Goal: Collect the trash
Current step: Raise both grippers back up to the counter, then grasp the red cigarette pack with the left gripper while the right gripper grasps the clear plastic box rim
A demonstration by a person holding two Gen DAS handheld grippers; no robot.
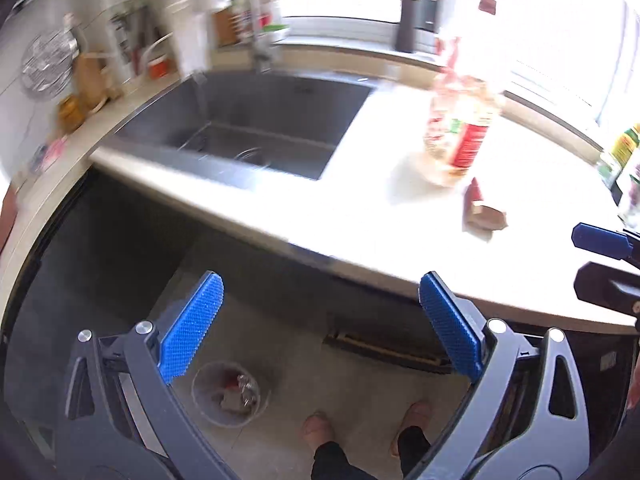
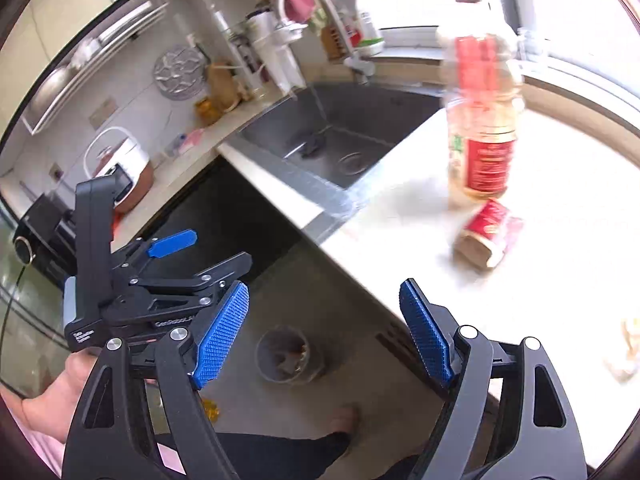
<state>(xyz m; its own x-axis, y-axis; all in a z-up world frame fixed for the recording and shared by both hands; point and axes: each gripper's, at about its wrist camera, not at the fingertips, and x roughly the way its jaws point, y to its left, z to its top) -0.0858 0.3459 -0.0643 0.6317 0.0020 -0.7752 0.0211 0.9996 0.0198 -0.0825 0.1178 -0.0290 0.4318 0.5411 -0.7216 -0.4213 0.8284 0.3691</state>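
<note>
While both claws hang above the floor at the table's near edge, the scene reads so:
Left claw (image 1: 320, 320): spread wide, nothing between its blue pads.
Right claw (image 2: 324, 332): spread wide, nothing held.
Bin (image 1: 226, 396): clear, on the floor below the claws, scraps of trash inside.
Crushed red carton (image 2: 486, 232): lying on the white table (image 2: 560, 264), just near of the bottle.
Bottle (image 2: 482, 120): upright, red label, right of the sink (image 2: 332, 140).
Person: feet near the bin.
</note>
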